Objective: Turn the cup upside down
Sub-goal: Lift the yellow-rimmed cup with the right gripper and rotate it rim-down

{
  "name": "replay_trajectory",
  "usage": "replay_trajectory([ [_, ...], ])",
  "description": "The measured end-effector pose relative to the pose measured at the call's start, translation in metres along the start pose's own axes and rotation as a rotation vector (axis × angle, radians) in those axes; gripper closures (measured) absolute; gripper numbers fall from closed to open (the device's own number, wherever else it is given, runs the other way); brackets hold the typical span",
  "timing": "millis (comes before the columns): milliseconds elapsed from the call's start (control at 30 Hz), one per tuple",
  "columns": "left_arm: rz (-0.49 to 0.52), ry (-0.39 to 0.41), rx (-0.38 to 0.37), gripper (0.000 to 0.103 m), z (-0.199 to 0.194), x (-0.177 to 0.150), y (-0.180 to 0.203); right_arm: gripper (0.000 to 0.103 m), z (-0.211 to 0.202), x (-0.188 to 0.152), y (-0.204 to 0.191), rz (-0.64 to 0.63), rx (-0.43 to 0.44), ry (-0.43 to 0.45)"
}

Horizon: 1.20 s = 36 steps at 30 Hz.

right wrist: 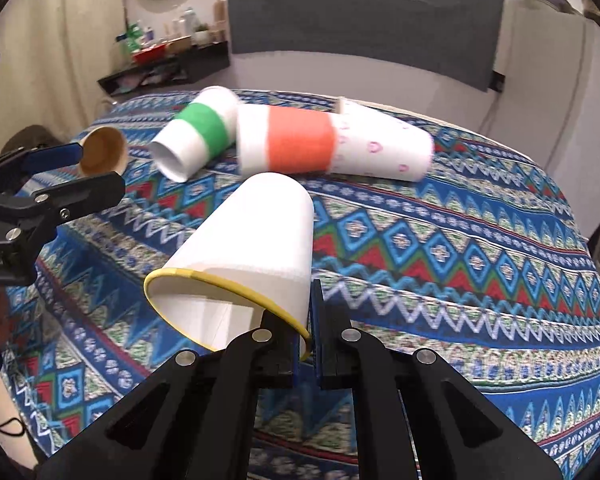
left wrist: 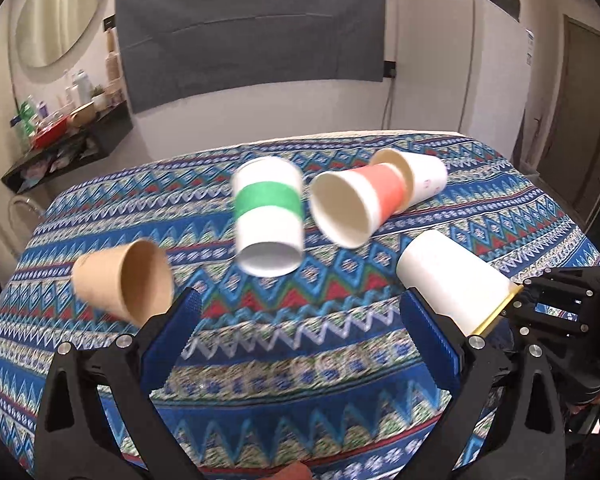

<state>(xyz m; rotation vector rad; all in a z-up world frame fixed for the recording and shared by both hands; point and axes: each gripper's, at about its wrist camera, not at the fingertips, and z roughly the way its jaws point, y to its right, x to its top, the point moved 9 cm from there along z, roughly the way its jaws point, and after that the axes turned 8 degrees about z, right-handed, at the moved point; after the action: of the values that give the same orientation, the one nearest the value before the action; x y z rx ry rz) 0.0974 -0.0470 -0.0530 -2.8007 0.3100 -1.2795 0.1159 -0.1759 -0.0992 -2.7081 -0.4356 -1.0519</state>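
Between the right claw's closed fingers sits the yellow rim of a white paper cup, clamped, its base tilted up and away. Left claw stands spread, holding nothing, with 4 more cups lying ahead on the patterned tablecloth.

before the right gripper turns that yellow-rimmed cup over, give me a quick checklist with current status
1. Right gripper shut on the yellow-rimmed cup, pinching its wall at the rim: ok.
2. Cup orientation: tilted, mouth toward the camera, not yet upside down: not ok.
3. Cup lifted off the tablecloth: cannot tell.
4. Left gripper open and holding nothing: ok.
5. Landing spot: the orange-band cup and green-band cup lie on their sides just beyond; room to set down looks tight: cannot tell.
6. Grip firmness: only a narrow bite on the rim: cannot tell.
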Motion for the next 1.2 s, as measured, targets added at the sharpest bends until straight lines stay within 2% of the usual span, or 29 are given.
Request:
replay_trajectory([
  [200, -0.031, -0.014, 0.044, 0.006, -0.017, -0.018, -0.031, 0.098, 0.002, 0.003, -0.032, -0.035, 0.051, -0.008],
  [467, -0.045, -0.013, 0.038, 0.006, -0.022, -0.023, -0.036, 0.095, 0.002, -0.002, -0.056, -0.090, 0.071, -0.024],
  [500, -0.043, -0.013, 0.036, 0.006, -0.023, -0.023, -0.035, 0.091, 0.000, -0.002, -0.056, -0.101, 0.062, -0.017],
  [567, -0.038, -0.009, 0.032, 0.006, -0.024, -0.021, -0.033, 0.073, -0.003, -0.001, -0.054, -0.113, 0.040, -0.002],
  [600, -0.036, -0.006, 0.032, 0.006, -0.024, -0.020, -0.032, 0.052, -0.004, -0.001, -0.053, -0.116, 0.032, 0.004],
  [633, -0.034, -0.002, 0.033, 0.006, -0.025, -0.019, -0.032, 0.041, -0.007, 0.000, -0.052, -0.126, 0.024, 0.023],
  [700, -0.025, 0.005, 0.049, 0.006, -0.026, -0.016, -0.031, 0.040, -0.010, 0.001, -0.053, -0.157, 0.009, 0.040],
  [767, -0.023, 0.009, 0.054, 0.006, -0.026, -0.013, -0.030, 0.032, -0.011, 0.000, -0.053, -0.178, -0.005, 0.042],
  [800, -0.027, 0.008, 0.047, 0.006, -0.026, -0.011, -0.029, 0.027, -0.011, -0.001, -0.053, -0.187, -0.014, 0.046],
  [933, -0.041, -0.010, 0.016, 0.006, -0.022, -0.007, -0.025, 0.020, -0.013, -0.006, -0.048, -0.202, -0.017, 0.042],
  [1100, -0.044, -0.045, 0.007, 0.006, -0.016, -0.004, -0.014, 0.018, -0.022, -0.009, -0.039, -0.189, 0.015, 0.030],
  [1200, -0.049, -0.077, 0.001, 0.006, -0.011, -0.001, -0.007, 0.018, -0.032, -0.011, -0.033, -0.197, 0.005, 0.047],
])
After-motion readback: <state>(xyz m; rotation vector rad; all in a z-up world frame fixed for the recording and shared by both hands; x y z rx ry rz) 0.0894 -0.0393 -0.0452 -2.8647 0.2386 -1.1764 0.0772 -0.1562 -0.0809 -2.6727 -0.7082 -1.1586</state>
